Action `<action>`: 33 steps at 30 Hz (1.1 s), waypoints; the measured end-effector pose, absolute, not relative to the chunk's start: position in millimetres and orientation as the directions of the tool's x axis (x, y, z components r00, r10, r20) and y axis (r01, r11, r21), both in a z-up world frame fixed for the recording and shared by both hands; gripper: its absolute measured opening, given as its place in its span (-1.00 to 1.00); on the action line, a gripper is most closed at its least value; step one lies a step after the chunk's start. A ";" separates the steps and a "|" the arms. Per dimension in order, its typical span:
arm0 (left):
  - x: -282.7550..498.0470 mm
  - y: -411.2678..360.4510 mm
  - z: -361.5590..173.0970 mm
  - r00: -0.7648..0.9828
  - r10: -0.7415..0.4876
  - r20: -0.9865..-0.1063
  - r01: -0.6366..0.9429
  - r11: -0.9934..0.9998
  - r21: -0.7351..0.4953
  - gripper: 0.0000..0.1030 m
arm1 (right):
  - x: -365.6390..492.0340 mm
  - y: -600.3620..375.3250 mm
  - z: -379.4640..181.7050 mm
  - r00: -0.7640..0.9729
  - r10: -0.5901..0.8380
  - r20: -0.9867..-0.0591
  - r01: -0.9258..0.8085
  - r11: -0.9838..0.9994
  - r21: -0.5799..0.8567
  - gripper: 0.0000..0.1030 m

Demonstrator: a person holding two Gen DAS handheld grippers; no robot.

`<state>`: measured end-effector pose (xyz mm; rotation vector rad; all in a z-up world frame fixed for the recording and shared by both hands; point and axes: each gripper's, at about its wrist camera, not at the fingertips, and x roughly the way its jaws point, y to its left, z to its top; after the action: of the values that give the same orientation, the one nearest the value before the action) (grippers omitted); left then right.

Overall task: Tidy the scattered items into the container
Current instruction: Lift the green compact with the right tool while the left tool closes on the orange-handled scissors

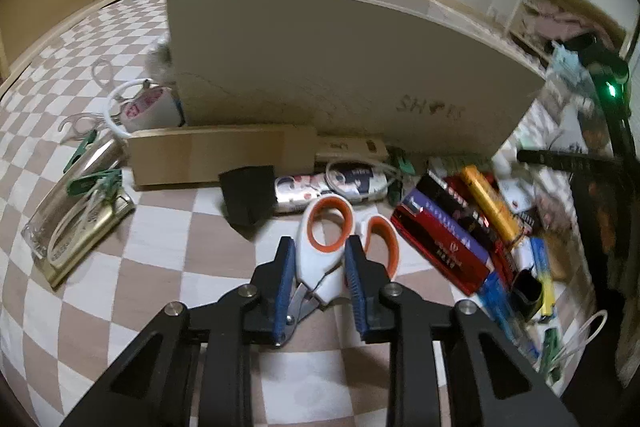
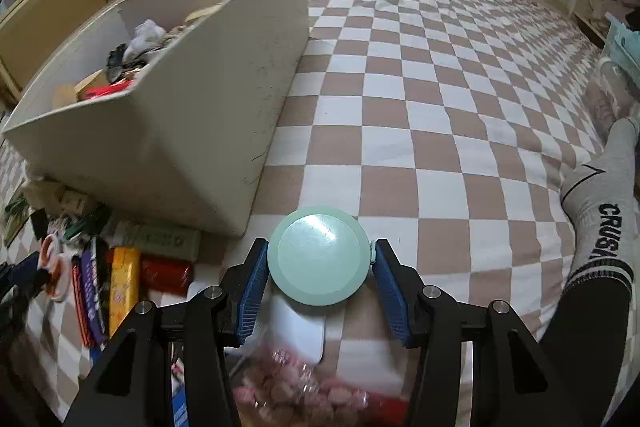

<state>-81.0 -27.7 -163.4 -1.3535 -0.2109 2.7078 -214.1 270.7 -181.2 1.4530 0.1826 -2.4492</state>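
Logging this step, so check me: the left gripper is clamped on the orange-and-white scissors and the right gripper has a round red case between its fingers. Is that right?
One thing is off: the round case between the right gripper's fingers is mint green, not red, as the right wrist view shows. The rest stands: the left gripper is clamped on the orange-and-white scissors, seen in the left wrist view.

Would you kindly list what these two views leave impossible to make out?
- Left wrist view: the container's contents, hidden behind its near wall.
- Left wrist view: the scissors' blade tips, covered by the left tool.
- Right wrist view: the pink items in the clear bag, blurred, cut by the bottom edge.
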 end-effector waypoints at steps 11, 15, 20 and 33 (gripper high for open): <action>-84.8 -21.1 -163.7 -0.572 0.156 -0.805 -0.065 -0.987 -0.145 0.26 | -189.3 258.2 -171.3 -0.442 -0.263 -0.858 0.345 -0.932 0.108 0.03; -91.4 -13.4 -170.6 -0.556 0.120 -0.823 -0.069 -0.993 -0.099 0.26 | -179.3 249.5 -165.3 -0.437 -0.308 -0.845 0.376 -0.916 0.139 0.03; -97.9 -6.6 -175.4 -0.550 0.074 -0.832 -0.075 -0.996 -0.039 0.26 | -167.7 236.4 -159.7 -0.426 -0.362 -0.829 0.422 -0.890 0.172 0.03; -98.0 0.6 -176.9 -0.584 0.066 -0.809 -0.081 -0.996 -0.022 -0.18 | -138.9 213.5 -150.5 -0.404 -0.444 -0.800 0.510 -0.835 0.206 0.03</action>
<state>-98.0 0.6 -176.9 -1.3910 0.0264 2.7242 -138.9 213.5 -150.5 1.2451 0.0946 -2.2388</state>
